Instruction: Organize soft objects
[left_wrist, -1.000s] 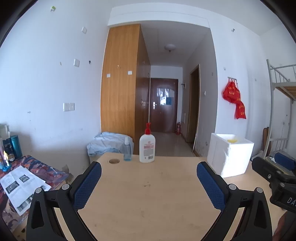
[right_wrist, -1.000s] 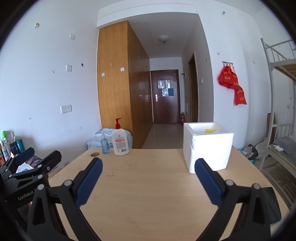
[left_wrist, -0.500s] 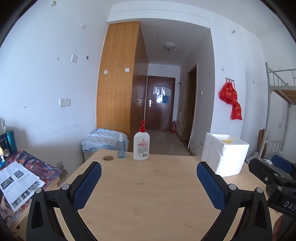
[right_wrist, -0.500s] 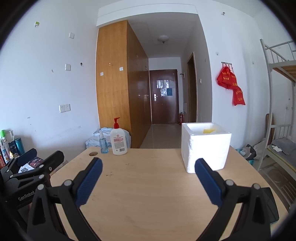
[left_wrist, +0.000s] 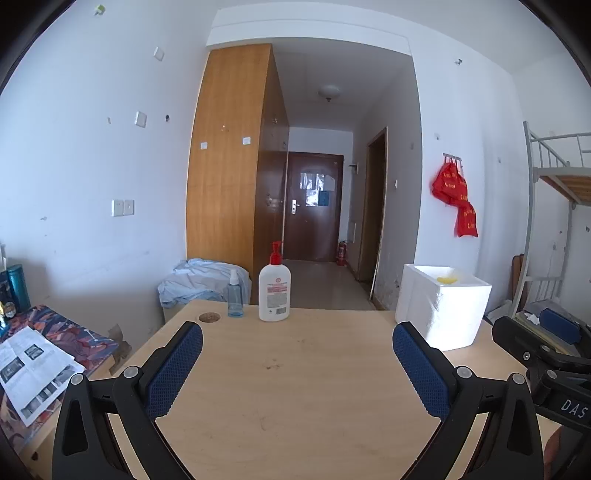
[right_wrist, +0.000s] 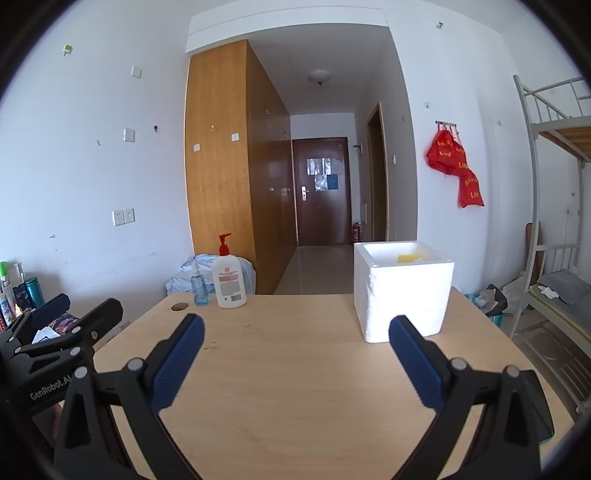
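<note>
A soft yellow thing lies inside the white foam box at about one o'clock on the light wooden table. Only a small bit peeks out, so which way it points is hard to tell. A white pump bottle with a red top and a small clear spray bottle stand at eleven o'clock. The left hand-held gripper and the right hand-held gripper are both spread wide apart and hold nothing.

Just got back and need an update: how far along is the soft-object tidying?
Done: something yellow already lies in the foam box. In hand: nothing; the left claw and right claw are open and empty. Left: unclear, no loose soft objects show on the desk.
</note>
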